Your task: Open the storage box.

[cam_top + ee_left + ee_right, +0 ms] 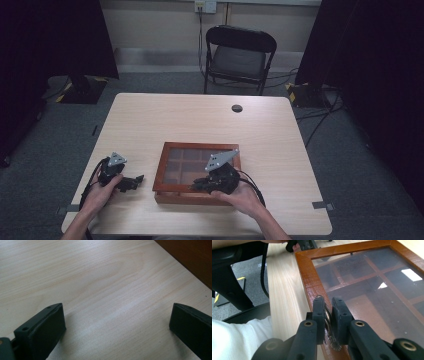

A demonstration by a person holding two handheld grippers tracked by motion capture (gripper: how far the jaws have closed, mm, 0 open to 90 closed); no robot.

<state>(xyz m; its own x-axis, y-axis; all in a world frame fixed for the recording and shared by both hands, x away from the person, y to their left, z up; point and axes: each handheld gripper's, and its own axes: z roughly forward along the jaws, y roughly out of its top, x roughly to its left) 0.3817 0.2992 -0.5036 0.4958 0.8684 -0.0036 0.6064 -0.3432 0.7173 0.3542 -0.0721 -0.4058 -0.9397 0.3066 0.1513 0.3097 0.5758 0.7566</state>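
Observation:
A brown wooden box (200,146) with a glass lid (372,285) over several compartments sits at the table's near middle. My right gripper (196,185) is over its front edge, shut (328,307) on a small metal clasp (335,345) fixed to the lid's wooden frame (308,272). The lid looks closed. Left of the box, my left gripper (137,179) rests low on the table, jaws wide open (117,315) over bare wood, nothing between them. A corner of the box (190,257) shows at the upper right of the left gripper view.
The light wooden table (200,115) has a round cable hole (237,108) near its far edge. A black folding chair (239,55) stands behind the table. Dark curtains hang on both sides, and cables lie on the floor at right.

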